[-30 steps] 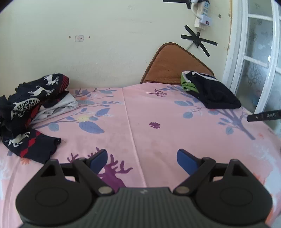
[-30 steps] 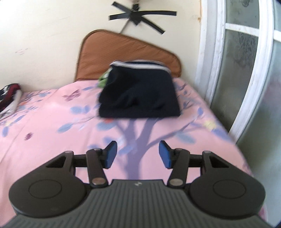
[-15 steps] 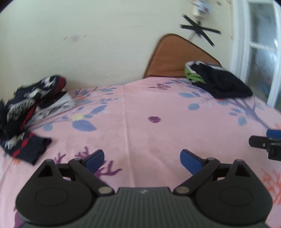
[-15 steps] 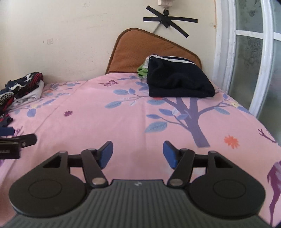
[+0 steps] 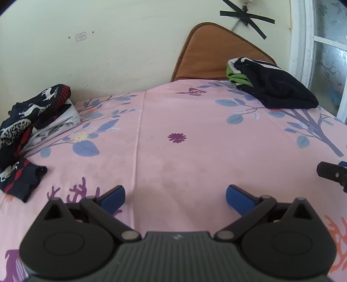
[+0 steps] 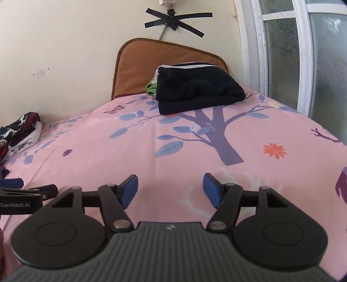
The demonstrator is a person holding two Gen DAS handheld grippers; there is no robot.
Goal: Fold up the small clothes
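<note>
A heap of unfolded small clothes (image 5: 26, 121), navy with white deer and red trim plus a grey piece, lies at the left of the pink bed sheet (image 5: 173, 156); it also shows at the left edge of the right wrist view (image 6: 19, 130). A folded stack, black on top with green beneath (image 5: 273, 86), sits at the far right by the headboard, and also shows in the right wrist view (image 6: 195, 91). My left gripper (image 5: 175, 195) is open and empty over the sheet. My right gripper (image 6: 170, 191) is open and empty, to the right of the left one.
A brown headboard cushion (image 5: 216, 54) leans on the cream wall. A white-framed frosted glass door (image 6: 303, 54) stands along the right side of the bed. Black tape crosses hold a cable on the wall (image 6: 173, 19).
My right gripper has pulled back from the folded black stack to the near part of the bed beside the left gripper. The left gripper shifted slightly. Both stayed open.
</note>
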